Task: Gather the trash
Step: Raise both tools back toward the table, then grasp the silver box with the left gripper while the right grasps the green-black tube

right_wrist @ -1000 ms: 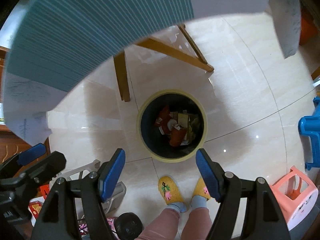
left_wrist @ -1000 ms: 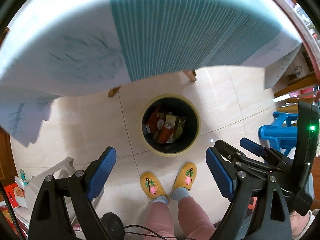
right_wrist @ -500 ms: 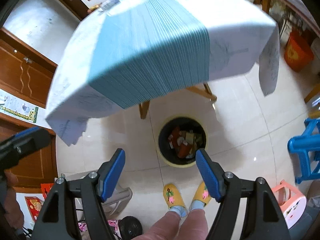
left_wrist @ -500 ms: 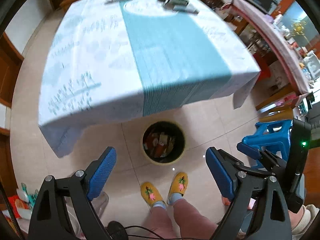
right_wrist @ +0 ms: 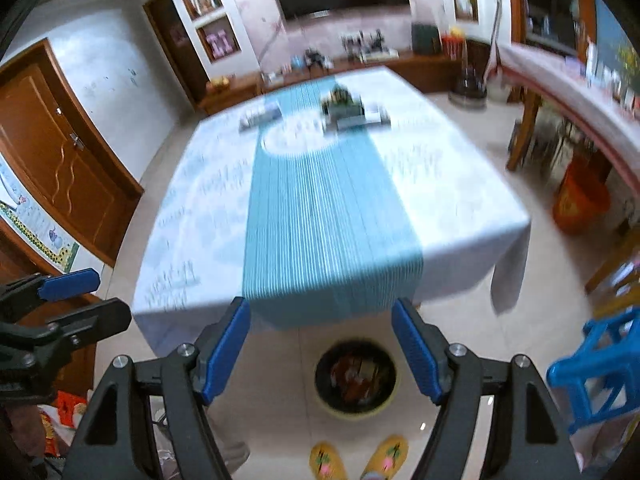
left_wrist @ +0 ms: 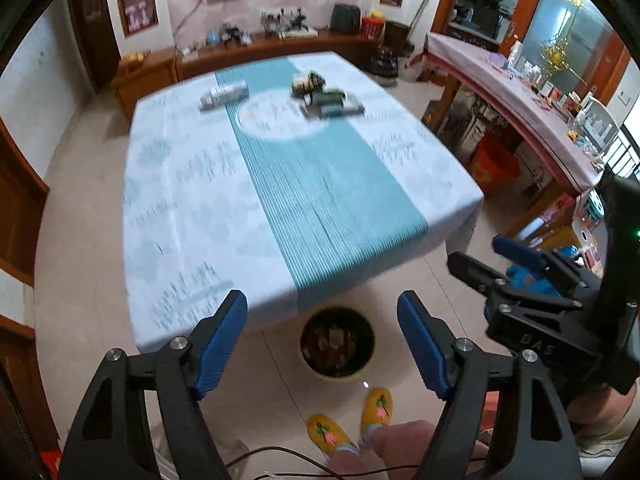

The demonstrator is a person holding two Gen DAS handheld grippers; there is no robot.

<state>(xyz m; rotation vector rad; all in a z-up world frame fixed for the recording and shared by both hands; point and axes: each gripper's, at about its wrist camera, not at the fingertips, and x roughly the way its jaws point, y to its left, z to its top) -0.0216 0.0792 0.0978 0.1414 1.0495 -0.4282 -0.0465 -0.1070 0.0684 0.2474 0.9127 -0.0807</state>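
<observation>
The left black gripper with blue pads (left_wrist: pixel 322 344) is held level, jaws spread wide with nothing between them. Beside it, the right black blue-padded gripper (right_wrist: pixel 320 346) likewise gapes, empty.

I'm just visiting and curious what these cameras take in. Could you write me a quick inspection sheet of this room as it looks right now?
Surface: table under a white cloth with a teal striped runner; near half bare.
Job's things: blurred packets piled at the far end, a flat packet to their left; the trash bin on the floor by the near edge already holds wrappers.
Clutter: blue stool, orange bucket.
Tongs: left tongs and right tongs both open, empty, raised over the bin.
Cables: a thin black cable near the slippers.
Surroundings: tiled floor, wooden sideboard, wall television, side counter with small items.
</observation>
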